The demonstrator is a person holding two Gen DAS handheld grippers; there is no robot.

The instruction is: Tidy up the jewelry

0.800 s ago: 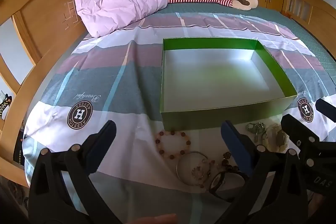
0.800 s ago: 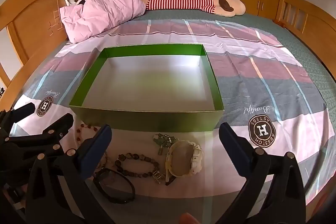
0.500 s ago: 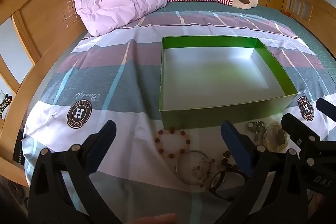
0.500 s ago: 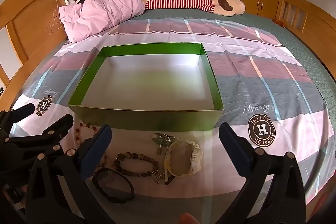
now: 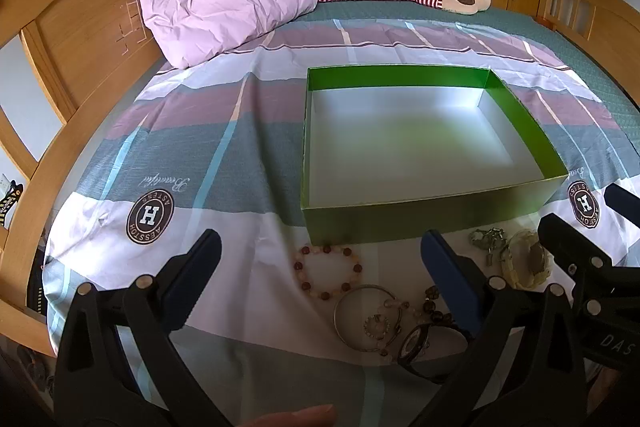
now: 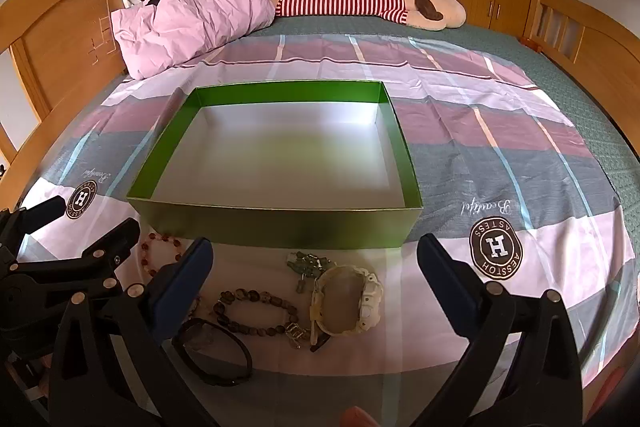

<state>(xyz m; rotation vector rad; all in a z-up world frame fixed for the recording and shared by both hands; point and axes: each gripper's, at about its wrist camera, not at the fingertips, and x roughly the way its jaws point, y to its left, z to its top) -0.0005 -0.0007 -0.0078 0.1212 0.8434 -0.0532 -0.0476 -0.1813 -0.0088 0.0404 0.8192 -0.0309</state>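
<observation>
A striped bedsheet (image 6: 500, 131) is seen spread under an open green box (image 6: 276, 227), whose pale inside holds nothing and which sits at twelve o'clock from both grippers. Just before its near wall, the jewelry is laid out: a cream watch (image 6: 346, 301), a black watch (image 6: 218, 353), a brown bead bracelet (image 6: 256, 313), a silver bangle (image 5: 366, 317) and a pink bead bracelet (image 5: 328, 271). The left gripper (image 5: 320, 279) and right gripper (image 6: 312, 279) are both held spread wide, nothing clamped.
</observation>
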